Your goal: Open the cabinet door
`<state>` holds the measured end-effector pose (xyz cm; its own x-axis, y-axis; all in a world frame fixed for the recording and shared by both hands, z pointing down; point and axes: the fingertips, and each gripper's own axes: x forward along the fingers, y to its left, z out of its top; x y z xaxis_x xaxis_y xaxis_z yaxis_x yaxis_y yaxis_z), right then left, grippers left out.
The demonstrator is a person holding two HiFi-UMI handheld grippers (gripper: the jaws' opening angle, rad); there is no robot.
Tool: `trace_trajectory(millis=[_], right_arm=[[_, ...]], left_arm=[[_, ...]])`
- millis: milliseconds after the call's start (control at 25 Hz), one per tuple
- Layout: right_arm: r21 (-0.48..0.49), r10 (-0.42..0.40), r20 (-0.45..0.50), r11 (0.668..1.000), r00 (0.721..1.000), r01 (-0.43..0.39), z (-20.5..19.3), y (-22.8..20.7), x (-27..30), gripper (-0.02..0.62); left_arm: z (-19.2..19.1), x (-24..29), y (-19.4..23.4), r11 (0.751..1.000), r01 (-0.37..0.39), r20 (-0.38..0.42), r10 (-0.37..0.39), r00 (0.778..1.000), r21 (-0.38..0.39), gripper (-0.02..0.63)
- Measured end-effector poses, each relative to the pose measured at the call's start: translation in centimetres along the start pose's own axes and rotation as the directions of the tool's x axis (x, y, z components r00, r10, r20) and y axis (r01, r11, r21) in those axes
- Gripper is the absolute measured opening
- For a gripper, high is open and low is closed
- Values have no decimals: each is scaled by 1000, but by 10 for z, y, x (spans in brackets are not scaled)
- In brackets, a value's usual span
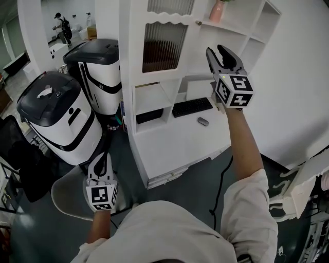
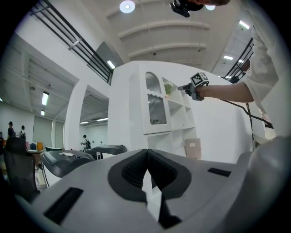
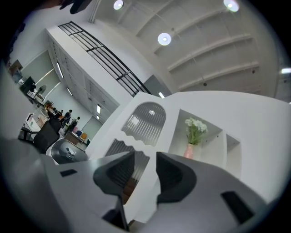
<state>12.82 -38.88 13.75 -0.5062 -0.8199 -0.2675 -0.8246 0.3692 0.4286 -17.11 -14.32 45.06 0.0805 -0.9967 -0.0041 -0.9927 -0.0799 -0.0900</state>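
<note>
The tall white cabinet has a ribbed-glass door (image 1: 163, 46) with a small knob (image 1: 198, 22) at its right edge. My right gripper (image 1: 216, 50) is raised in front of the open shelves just right of that door, a little below the knob and apart from it. Its jaws stand open with nothing between them. In the right gripper view the right gripper (image 3: 145, 159) points up at the door's (image 3: 119, 157) right edge. My left gripper (image 1: 101, 155) hangs low at the left, shut and empty. From there the left gripper (image 2: 146, 152) faces the cabinet door (image 2: 157, 109) from a distance.
Two white-and-black machines (image 1: 100, 72) (image 1: 56, 118) stand left of the cabinet. A keyboard (image 1: 192, 107) and a mouse (image 1: 203, 121) lie on the cabinet's desk surface. A pink vase (image 1: 218, 10) sits on an upper shelf. A round grey seat (image 1: 67, 195) is below my left gripper.
</note>
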Motion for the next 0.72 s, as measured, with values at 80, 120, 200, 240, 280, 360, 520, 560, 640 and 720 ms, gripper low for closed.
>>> trace_trajectory(millis=[80,120,200,240,280,360,520,560,640,720], right_arm=[[-2,0,-8,1000,1000,0,-1,-5,13,153],[1,0,-12,1000,1000,0,-1,-7,19,153],[4,-1,-18,1000,1000,1,-3,-11,31,152],[4,-3,-20,1000,1000,3,-3,-13,37,152],[5,-4,-23,1000,1000,5,-4,-15,42,150],[10,-9,-26,1000,1000,9,-5,-18,50,149],[19,-17,-34,1000,999,18,-7,-24,62,147],[18,-19,-37,1000,999,20,-7,-26,65,146],[14,-21,-43,1000,999,22,-8,-29,70,144],[8,-22,-48,1000,999,23,-9,-33,76,143]], left_arm=[[-1,-3,3,1000,-13,-5,13,1000,-1,0],[-2,-5,5,1000,-20,-8,20,1000,-1,0],[-3,-9,10,999,-37,-12,37,999,-1,0],[-4,-11,12,999,-46,-13,46,999,-1,0],[-4,-13,14,999,-54,-14,54,998,-1,0],[-5,-17,18,998,-67,-16,67,998,-1,0],[-7,-23,22,996,-84,-21,84,996,-1,0],[-7,-24,23,996,-88,-22,88,996,-1,0],[-8,-26,25,996,-94,-25,94,995,-1,0],[-9,-27,26,995,-100,-29,100,995,0,0]])
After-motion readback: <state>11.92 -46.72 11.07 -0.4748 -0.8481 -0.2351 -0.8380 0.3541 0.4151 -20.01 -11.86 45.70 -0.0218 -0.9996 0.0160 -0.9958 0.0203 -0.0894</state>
